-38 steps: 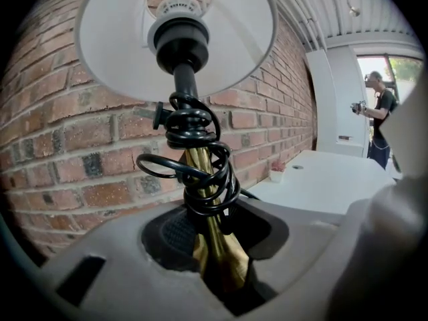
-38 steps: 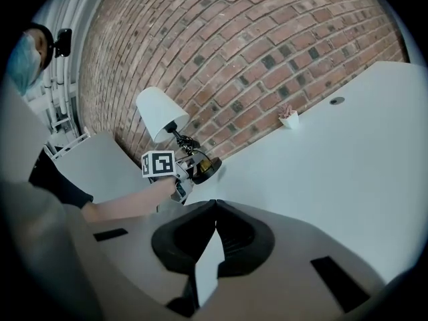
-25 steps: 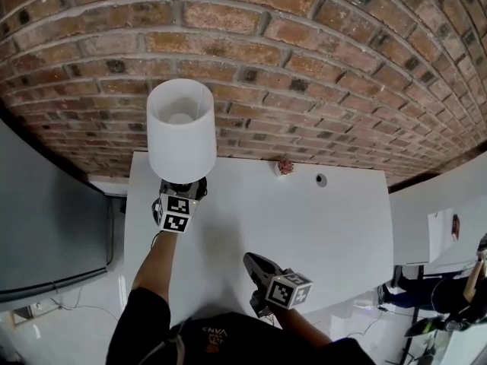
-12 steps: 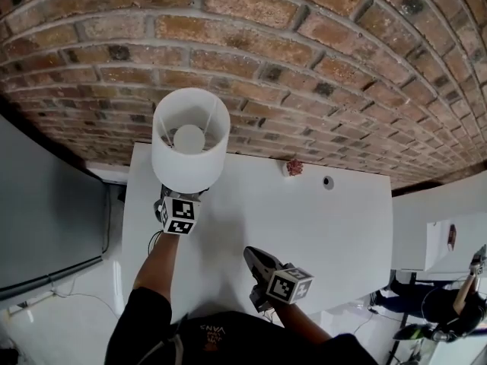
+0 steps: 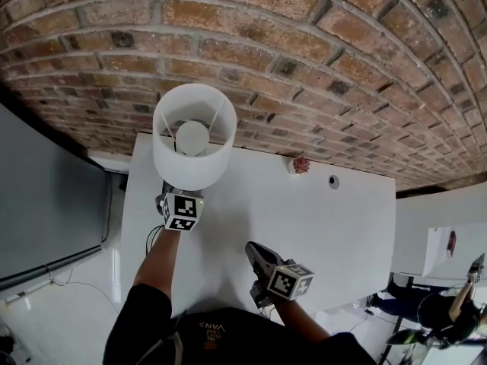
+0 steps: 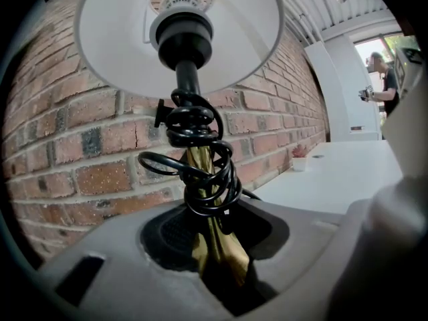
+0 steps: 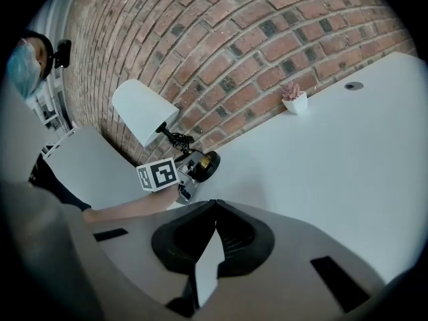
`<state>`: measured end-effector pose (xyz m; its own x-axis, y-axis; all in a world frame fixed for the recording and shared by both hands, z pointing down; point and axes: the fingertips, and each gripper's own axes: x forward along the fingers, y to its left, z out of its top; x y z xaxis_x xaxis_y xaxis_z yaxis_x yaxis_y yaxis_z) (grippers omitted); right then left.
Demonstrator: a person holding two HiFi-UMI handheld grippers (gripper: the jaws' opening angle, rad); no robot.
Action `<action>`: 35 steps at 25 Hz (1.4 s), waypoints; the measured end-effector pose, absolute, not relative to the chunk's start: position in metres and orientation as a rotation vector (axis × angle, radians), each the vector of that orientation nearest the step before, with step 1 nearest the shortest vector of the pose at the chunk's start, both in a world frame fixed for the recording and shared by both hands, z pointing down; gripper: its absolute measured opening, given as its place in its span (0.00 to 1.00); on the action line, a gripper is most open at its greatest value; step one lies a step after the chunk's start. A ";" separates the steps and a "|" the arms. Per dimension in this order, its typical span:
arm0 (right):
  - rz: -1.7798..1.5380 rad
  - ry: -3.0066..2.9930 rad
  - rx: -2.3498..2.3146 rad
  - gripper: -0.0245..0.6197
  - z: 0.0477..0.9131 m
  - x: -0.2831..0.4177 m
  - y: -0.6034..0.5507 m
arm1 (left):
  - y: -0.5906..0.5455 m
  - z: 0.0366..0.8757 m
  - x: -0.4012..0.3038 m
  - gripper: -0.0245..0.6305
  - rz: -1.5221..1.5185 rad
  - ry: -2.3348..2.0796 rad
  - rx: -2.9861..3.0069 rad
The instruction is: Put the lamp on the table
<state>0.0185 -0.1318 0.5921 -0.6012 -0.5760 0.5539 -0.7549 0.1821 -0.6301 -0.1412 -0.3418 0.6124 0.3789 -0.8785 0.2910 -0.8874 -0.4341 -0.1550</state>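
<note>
The left hand-held gripper [image 6: 217, 263] clamps the lamp [image 5: 192, 139] by its brass stem [image 6: 200, 168], below the coiled cord [image 6: 198, 138], and holds it tilted at the counter's [image 5: 304, 219] upper-left corner. It should level the base [image 7: 202, 165], lower it flat and let go only once the lamp stands steady. The right hand-held gripper [image 7: 212, 243] hovers closed and empty at lower centre.
</note>
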 end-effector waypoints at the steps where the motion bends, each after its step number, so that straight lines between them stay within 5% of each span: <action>1: 1.390 -2.253 1.290 0.04 0.592 0.018 -0.132 | -0.342 0.612 -0.141 0.26 0.519 -1.662 2.590; 35: 1.325 -2.327 1.335 0.04 0.565 0.027 -0.096 | -0.264 0.609 -0.143 0.32 0.554 -1.652 2.492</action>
